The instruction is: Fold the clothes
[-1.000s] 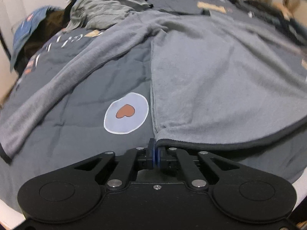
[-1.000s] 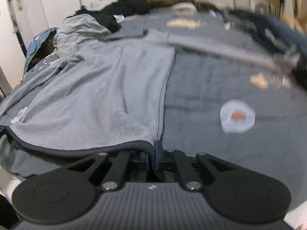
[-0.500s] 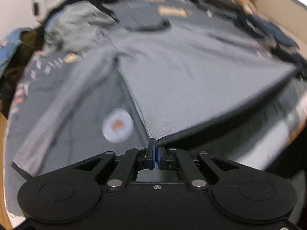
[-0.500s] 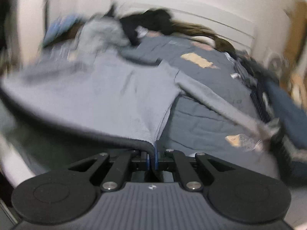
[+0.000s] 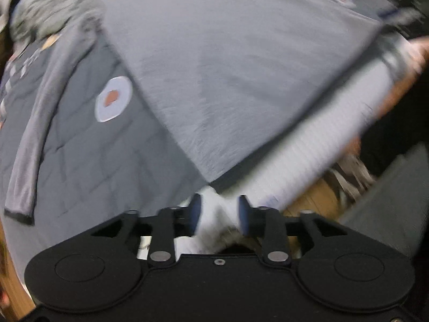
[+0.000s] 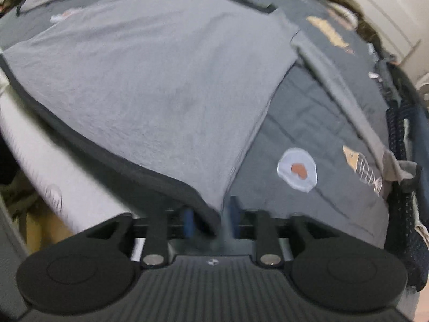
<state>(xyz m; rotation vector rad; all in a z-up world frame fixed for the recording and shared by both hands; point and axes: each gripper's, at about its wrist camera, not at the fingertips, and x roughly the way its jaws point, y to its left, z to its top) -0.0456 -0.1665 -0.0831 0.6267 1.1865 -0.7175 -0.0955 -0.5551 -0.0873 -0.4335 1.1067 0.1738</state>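
A gray long-sleeved shirt (image 5: pixel 236 61) lies spread flat on a bed, on top of a dark gray quilt (image 5: pixel 88 161). The quilt has little pictures on it: a fried egg (image 5: pixel 114 98) with an orange middle, and, in the right wrist view, a fish skeleton (image 6: pixel 362 167). The shirt's dark bottom hem runs along the near edge of the bed. One sleeve (image 5: pixel 40 112) lies out to the left of the shirt, and the other sleeve (image 6: pixel 340 99) stretches off to the right. The left tongs (image 5: pixel 219 209) have just been opening. Their jaws stand apart, and the near corner of the shirt lies just past the tips, not pinched. The right tongs (image 6: pixel 210 216) have just been opening too. Their jaws are apart, with the other bottom corner of the shirt sitting loose between them. The blue pads do not seem to press on it. The pictures are a bit blurry.
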